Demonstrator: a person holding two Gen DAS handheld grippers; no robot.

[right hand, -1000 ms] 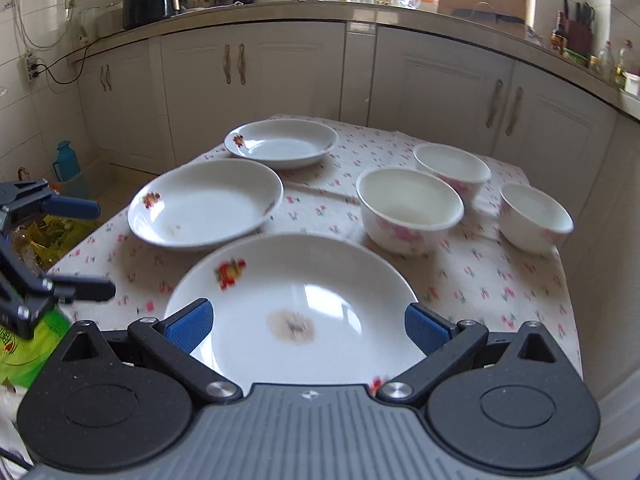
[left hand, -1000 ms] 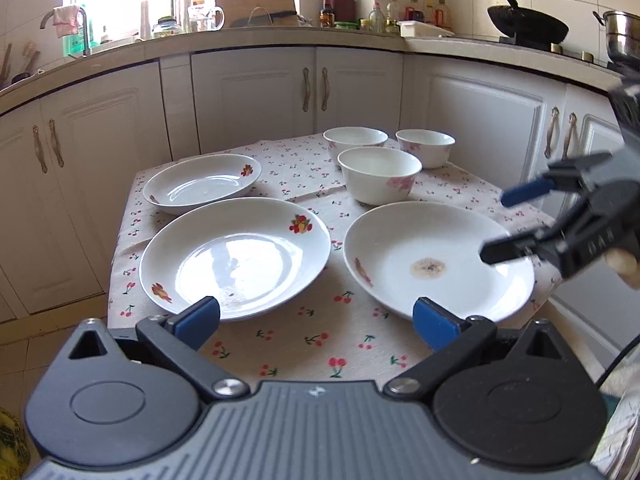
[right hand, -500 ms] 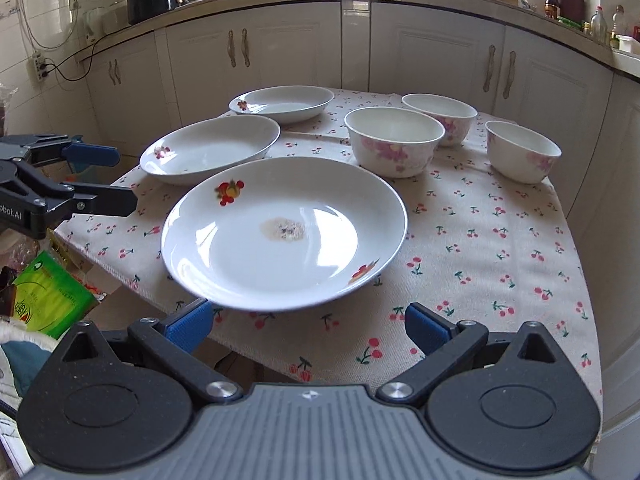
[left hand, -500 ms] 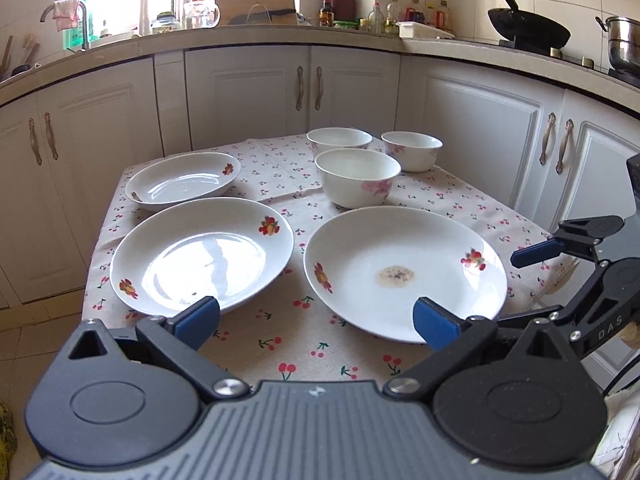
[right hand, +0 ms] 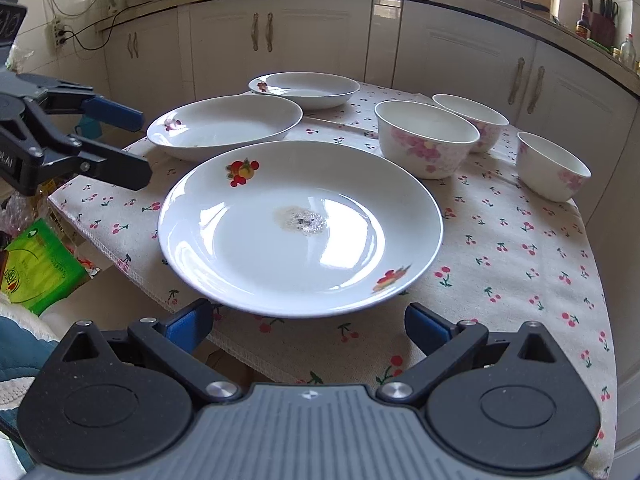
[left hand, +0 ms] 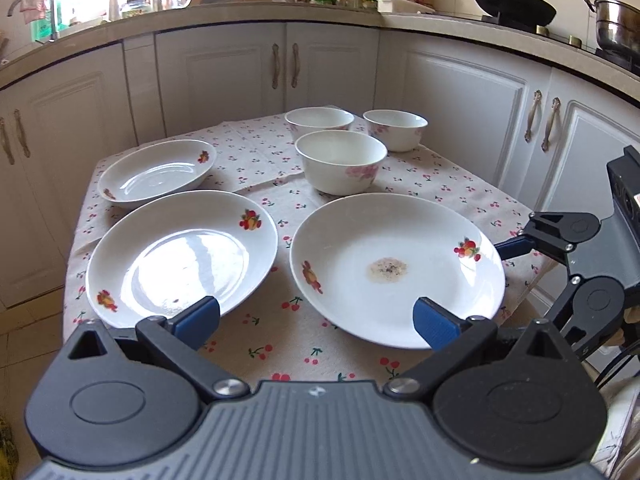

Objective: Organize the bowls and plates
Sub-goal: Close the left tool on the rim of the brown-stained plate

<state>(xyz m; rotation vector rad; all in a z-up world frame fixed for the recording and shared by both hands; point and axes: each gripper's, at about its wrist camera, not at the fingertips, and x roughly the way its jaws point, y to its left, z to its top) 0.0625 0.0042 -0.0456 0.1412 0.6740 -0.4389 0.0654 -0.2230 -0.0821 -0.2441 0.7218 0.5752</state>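
Plates and bowls all sit apart on the cherry-print cloth [right hand: 520, 264]; nothing stacked yet.

Stained plate [right hand: 300, 228]: nearest the right gripper, near edge hanging just past the table edge on that side. White, glossy, fruit decals at the rim, a dried brownish speckled patch at the centre.

Second plate [left hand: 182, 256]: just beside the stained one, apart from it, same decals, looks clean bar a small dark fleck. Small plate [left hand: 158, 170] lies behind it, close to its far rim.

Bowls: big bowl [left hand: 340, 166] just behind the stained plate; two small bowls [left hand: 320, 120] [left hand: 395, 128] behind that, near the far edge. White with pink flowers, all upright and empty.

Right gripper [right hand: 306, 326]: jaws spread wide, holding nothing, low at the table edge facing the stained plate's near rim. Left gripper [left hand: 316, 318]: jaws spread, empty, over the near edge between the two large plates.

Risks (judgement):
- Glazed rim is slick and shallow; a pinch at one edge could let the plate tip or slip out on lifting.
- Overhang means a nudge from a finger could push the plate off, or drag the loose cloth and shift everything.
- Stacking the stained plate on the clean one would transfer residue.
- Grippers are near each other; paths could cross.
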